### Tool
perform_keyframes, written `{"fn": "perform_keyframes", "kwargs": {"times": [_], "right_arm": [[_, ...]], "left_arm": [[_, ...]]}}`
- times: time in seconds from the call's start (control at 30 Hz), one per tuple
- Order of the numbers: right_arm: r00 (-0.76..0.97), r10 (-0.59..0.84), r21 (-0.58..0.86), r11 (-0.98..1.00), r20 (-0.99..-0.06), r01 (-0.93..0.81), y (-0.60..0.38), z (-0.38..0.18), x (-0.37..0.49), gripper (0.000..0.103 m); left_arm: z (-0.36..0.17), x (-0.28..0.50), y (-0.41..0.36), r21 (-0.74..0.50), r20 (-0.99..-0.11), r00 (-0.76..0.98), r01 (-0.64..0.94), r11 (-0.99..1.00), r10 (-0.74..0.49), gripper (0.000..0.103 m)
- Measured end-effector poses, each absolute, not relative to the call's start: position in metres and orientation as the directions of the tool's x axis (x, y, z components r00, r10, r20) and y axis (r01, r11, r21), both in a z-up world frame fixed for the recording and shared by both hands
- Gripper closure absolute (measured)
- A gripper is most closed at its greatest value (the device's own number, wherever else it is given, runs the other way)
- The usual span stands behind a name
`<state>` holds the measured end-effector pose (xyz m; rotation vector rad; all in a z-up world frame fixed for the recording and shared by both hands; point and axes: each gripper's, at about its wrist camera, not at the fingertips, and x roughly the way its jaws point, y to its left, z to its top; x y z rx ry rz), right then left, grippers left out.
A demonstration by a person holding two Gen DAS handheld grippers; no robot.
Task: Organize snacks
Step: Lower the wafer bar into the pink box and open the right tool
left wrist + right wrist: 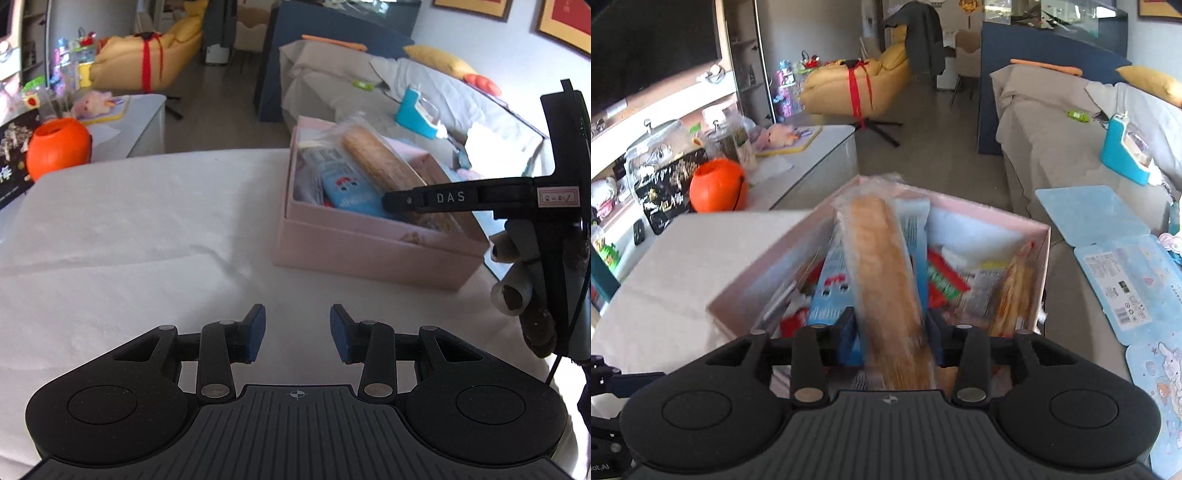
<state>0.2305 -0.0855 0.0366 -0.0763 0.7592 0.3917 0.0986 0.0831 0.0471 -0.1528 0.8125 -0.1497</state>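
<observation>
Right wrist | one pink box (1044, 236) | one wrapped bread stick (882, 273) between right hand-held gripper (892, 332), grip unclear

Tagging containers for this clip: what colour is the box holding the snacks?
Pale pink. The box shows best in the left wrist view, its outer wall plain and unpatterned.

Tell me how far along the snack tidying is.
Done: the pink box already holds several packets, including a blue packet. In hand: the long wrapped bread stick lies between the right claw's pads over the box; whether they press on it is unclear. The left claw is open and empty above the white cloth. Left: no loose snacks show there.
</observation>
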Motion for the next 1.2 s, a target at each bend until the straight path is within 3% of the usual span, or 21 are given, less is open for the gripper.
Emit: {"fn": "perform_keyframes", "kwargs": {"times": [0.13,0.33,0.83,1.0,1.1,1.2], "right_arm": [[0.689,0.31,0.062,0.931,-0.656,-0.359,-0.088,0.041,0.218,0.055],[0.723,0.182,-0.019,0.965,-0.667,-0.26,-0.098,0.04,0.225,0.055],[0.697,0.382,0.024,0.885,-0.606,-0.465,-0.088,0.048,0.193,0.055],[0.726,0.25,-0.066,0.924,-0.64,-0.377,-0.078,0.039,0.213,0.058],[0.709,0.296,0.018,0.928,-0.64,-0.372,-0.091,0.045,0.217,0.058],[0.731,0.294,-0.008,0.926,-0.616,-0.379,-0.095,0.051,0.203,0.058]], "left_arm": [[0.049,0.096,0.082,-0.175,-0.713,0.678,0.077,0.982,-0.18,0.06],[0.049,0.097,0.081,-0.17,-0.716,0.675,0.078,0.982,-0.177,0.06],[0.047,0.099,0.077,-0.154,-0.73,0.662,0.078,0.985,-0.167,0.06],[0.05,0.098,0.082,-0.156,-0.721,0.673,0.073,0.985,-0.164,0.06],[0.051,0.096,0.083,-0.156,-0.713,0.682,0.072,0.985,-0.163,0.06],[0.049,0.098,0.083,-0.154,-0.709,0.688,0.067,0.986,-0.158,0.06]]}}
